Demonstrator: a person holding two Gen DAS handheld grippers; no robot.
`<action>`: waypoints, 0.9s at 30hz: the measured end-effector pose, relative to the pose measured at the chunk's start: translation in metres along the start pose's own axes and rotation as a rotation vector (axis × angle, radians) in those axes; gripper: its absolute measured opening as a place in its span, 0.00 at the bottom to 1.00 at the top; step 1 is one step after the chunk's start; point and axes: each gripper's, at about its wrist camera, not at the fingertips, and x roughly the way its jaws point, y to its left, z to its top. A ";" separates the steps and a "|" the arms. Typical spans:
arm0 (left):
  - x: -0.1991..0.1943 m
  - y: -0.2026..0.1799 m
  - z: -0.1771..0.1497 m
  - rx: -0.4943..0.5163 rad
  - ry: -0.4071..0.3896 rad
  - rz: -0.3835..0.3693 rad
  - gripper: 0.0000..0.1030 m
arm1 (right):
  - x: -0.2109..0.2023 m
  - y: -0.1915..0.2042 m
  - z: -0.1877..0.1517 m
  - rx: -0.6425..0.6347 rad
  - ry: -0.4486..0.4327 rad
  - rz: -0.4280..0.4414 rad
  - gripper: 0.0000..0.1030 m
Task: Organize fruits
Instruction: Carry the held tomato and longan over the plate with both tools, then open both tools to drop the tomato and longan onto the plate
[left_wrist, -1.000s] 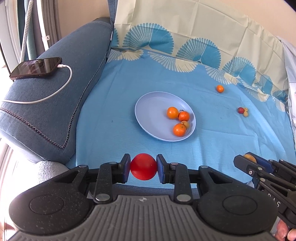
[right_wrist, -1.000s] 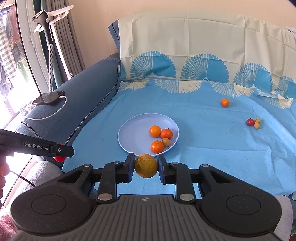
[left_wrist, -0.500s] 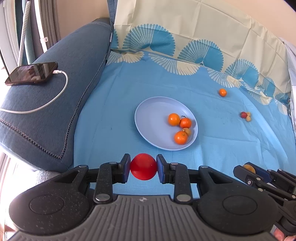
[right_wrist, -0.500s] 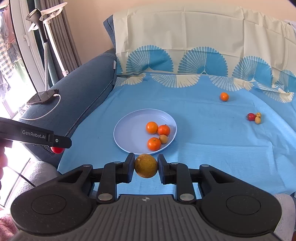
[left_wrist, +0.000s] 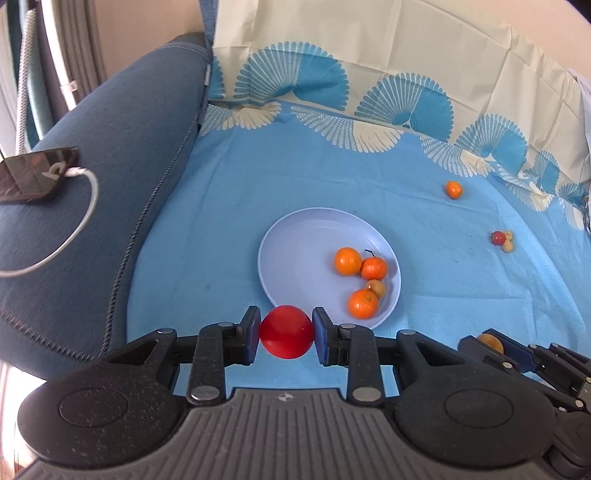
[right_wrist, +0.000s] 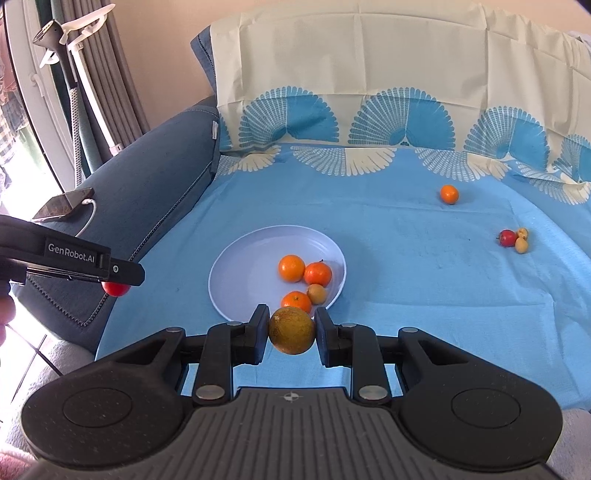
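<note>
You have open blue sheet to the right of the plate; the padded armrest walls off the left. Your left tool pinches a red fruit just at the plate's near rim. Your right tool pinches a yellow-brown fruit, also at that rim. The left tool's side reads "GenRobot.AI".

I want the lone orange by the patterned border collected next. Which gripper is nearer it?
Right, by a little. The right gripper and left gripper both hover short of the plate, far from the lone orange.
</note>
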 end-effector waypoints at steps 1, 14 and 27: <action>0.006 -0.002 0.003 0.005 0.003 0.000 0.32 | 0.006 -0.002 0.003 0.001 0.003 0.000 0.27; 0.102 -0.014 0.050 0.039 0.087 0.038 0.32 | 0.108 -0.017 0.032 0.001 0.093 0.037 0.27; 0.165 -0.014 0.066 0.079 0.156 0.058 0.33 | 0.171 -0.009 0.045 -0.050 0.134 0.083 0.27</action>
